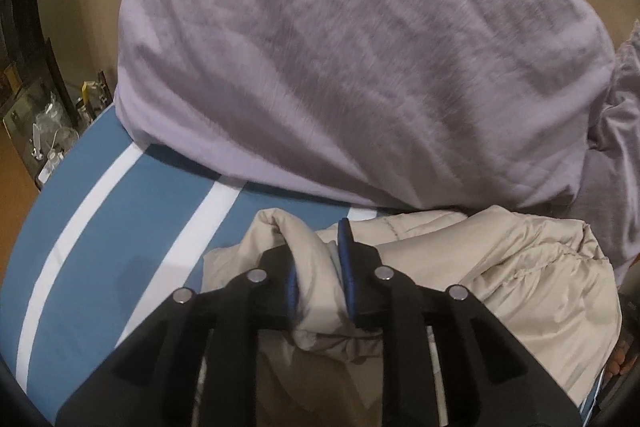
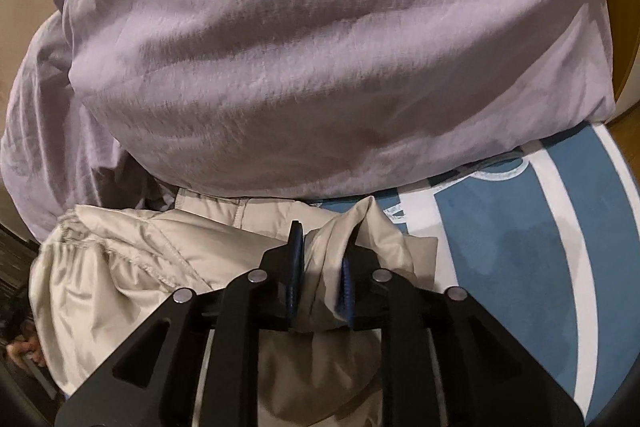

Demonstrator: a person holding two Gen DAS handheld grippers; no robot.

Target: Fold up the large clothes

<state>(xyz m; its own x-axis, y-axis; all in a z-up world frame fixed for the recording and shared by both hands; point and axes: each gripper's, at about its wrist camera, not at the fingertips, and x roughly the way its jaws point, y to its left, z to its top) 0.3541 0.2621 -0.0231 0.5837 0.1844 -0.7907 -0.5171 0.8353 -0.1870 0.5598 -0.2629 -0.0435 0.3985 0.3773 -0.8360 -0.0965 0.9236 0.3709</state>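
A beige padded jacket lies bunched on a blue-and-white striped bed cover. My left gripper is shut on a fold of the jacket's left edge, cloth bulging between the blue pads. In the right wrist view the same beige jacket spreads to the left, and my right gripper is shut on a fold at its right edge. The jacket hangs below both grippers, its lower part hidden by the gripper bodies.
A big lilac duvet is heaped just behind the jacket and fills the far side; it also fills the right wrist view. The striped cover runs right. Shelves with clutter stand at far left.
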